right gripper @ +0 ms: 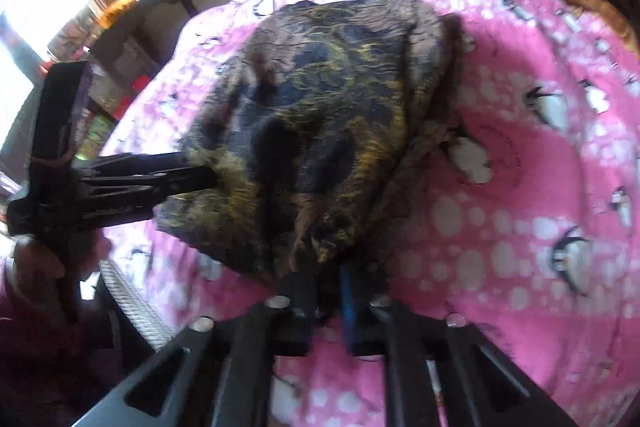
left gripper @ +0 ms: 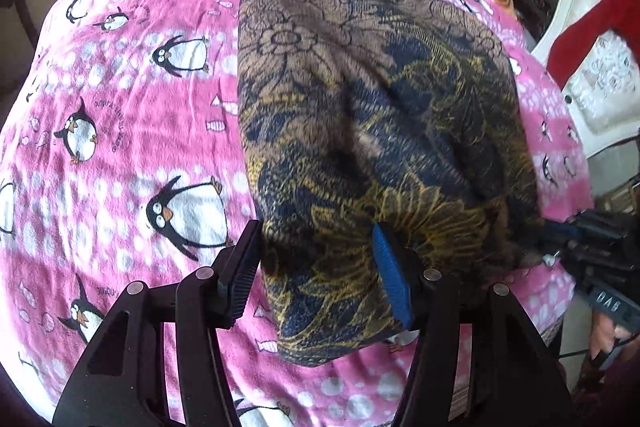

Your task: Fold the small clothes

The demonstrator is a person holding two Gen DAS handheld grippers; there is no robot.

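The patterned cloth (left gripper: pixel 372 131) lies on the pink penguin blanket (left gripper: pixel 120 99), soft, light and floppy. My left gripper (left gripper: pixel 320 279) stands wide open around its near corner; my right gripper (right gripper: pixel 328 303) pinches the near edge. Corners grip best.

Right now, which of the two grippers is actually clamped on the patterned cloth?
The right gripper: its jaws are pinched on an edge of the patterned cloth. The left gripper stands wide open, cloth loose between its fingers.
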